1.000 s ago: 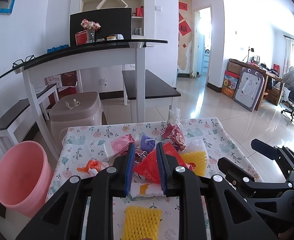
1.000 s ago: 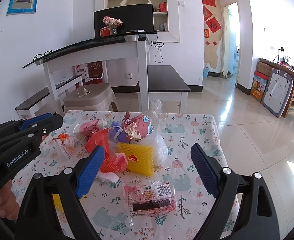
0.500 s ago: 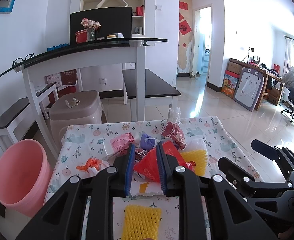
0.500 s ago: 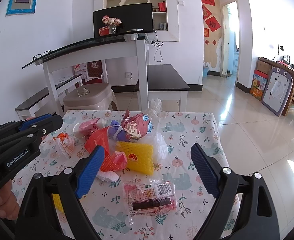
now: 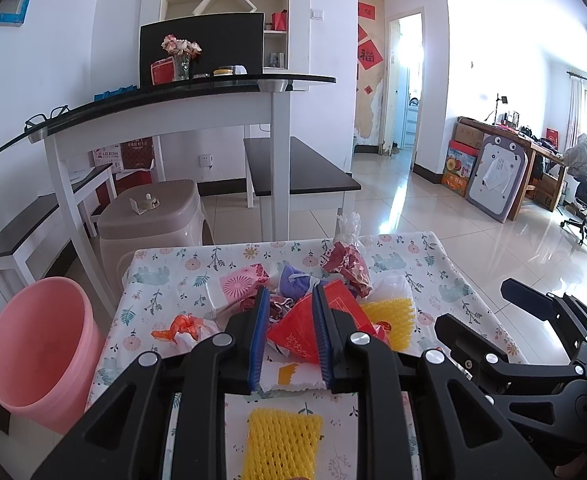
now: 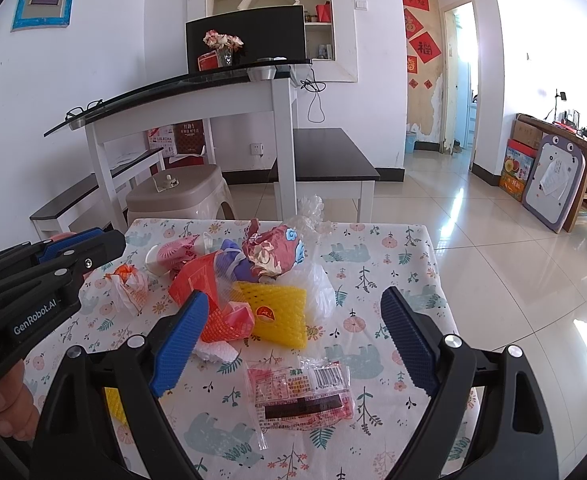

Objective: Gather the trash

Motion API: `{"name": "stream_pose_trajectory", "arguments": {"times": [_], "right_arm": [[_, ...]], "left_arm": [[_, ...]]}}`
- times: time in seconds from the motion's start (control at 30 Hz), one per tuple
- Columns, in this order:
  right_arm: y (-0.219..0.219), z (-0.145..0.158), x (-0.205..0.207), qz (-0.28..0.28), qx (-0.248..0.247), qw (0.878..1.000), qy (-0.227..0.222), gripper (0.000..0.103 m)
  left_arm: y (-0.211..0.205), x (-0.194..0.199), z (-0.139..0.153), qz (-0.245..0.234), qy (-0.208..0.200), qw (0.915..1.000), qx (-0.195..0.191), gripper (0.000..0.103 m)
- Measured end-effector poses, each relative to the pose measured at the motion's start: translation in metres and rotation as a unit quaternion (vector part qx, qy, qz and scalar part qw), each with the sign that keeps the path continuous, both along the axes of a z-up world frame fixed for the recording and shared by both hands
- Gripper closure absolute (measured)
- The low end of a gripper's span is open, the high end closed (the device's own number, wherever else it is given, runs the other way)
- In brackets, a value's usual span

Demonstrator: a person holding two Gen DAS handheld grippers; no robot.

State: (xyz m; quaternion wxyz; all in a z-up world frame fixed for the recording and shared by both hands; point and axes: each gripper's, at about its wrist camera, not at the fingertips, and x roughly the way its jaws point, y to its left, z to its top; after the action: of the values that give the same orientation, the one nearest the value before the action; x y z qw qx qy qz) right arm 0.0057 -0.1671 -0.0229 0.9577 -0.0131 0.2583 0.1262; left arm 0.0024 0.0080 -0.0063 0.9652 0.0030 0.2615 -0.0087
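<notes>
A pile of trash lies on a small table with a floral cloth (image 5: 165, 276): a red paper wrapper (image 5: 297, 328), yellow foam nets (image 5: 281, 442) (image 6: 279, 312), a purple pouch (image 5: 295, 284), a crumpled red foil wrapper (image 6: 275, 250), a white plastic bag (image 6: 317, 288) and a clear snack packet (image 6: 299, 394). My left gripper (image 5: 289, 322) hovers over the pile, its jaws narrowly apart with the red wrapper seen between them, not clearly clamped. My right gripper (image 6: 293, 340) is wide open above the snack packet. A pink bucket (image 5: 33, 352) stands left of the table.
A beige plastic stool (image 5: 153, 216) and a white desk with a glass top (image 5: 165, 96) stand behind the table. A dark bench (image 5: 297, 172) is beyond. The tiled floor (image 5: 433, 216) stretches to the right.
Both grippers have crept slightly forward toward the pile. The jaw openings are unchanged.
</notes>
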Motion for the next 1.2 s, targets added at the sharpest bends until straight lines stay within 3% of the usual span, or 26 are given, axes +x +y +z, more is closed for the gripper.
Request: {"name": "stream_pose_trajectory", "arguments": {"times": [0.83, 1.2], "right_arm": [[0.000, 0.000, 0.000, 0.000, 0.000, 1.000, 0.001, 0.014], [-0.001, -0.004, 0.001, 0.002, 0.000, 1.000, 0.005, 0.014]], "left_arm": [[-0.001, -0.001, -0.009, -0.002, 0.002, 1.0000, -0.002, 0.082], [0.010, -0.004, -0.023, -0.019, 0.013, 0.9992, -0.034, 0.082]]}}
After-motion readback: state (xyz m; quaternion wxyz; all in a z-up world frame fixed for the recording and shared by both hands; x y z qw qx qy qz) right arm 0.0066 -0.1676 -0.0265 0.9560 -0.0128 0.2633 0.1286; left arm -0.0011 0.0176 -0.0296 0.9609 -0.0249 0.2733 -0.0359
